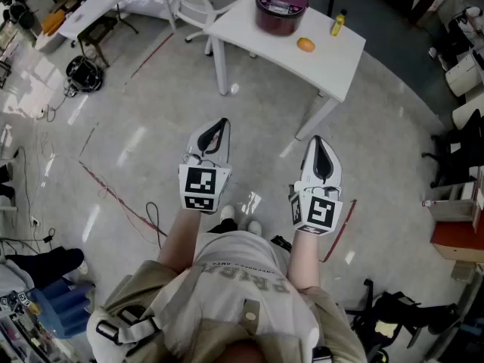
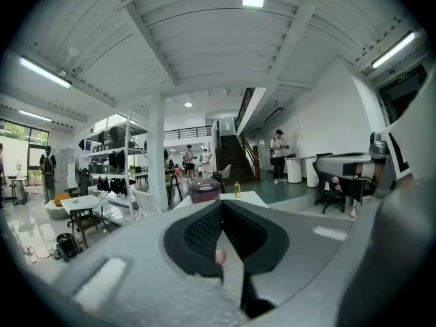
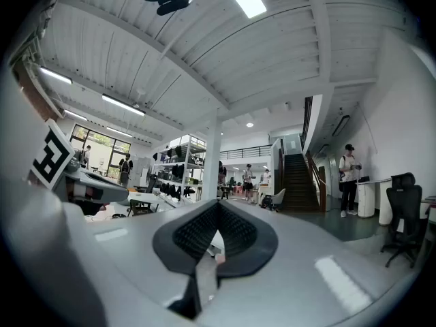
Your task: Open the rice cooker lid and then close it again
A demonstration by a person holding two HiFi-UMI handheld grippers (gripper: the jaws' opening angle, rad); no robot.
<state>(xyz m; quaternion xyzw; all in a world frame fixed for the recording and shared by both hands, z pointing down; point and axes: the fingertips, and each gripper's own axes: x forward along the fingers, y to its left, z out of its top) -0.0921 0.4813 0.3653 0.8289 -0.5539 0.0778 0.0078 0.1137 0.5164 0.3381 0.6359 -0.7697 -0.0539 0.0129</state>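
Head view looks down on both claws held out over the grey floor. The left claw [image 1: 221,125] and the right claw [image 1: 318,141] both have their jaws squeezed tight together, with nothing in them. The round dark purple rice cooker [image 1: 281,6] sits far ahead of both claws on the white flat-topped table [image 1: 333,60], and its lid looks shut. A small orange fruit [image 1: 305,44] and a little yellow bottle [image 1: 337,25] stand just beside it.

I think the job now is getting closer. The person should walk up until the cooker is near the claw tips. One claw should then spread its jaws before reaching for the lid's front catch. Going slowly should keep the bottle from being bumped.

Left gripper view shows the cooker [image 2: 204,190] and bottle [image 2: 237,188] just above the left claw's [image 2: 221,208] shut tips, straight ahead. Right gripper view shows the right claw's [image 3: 216,208] shut tips, but no cooker that I can pick out. Only the head view shows the lid from above.
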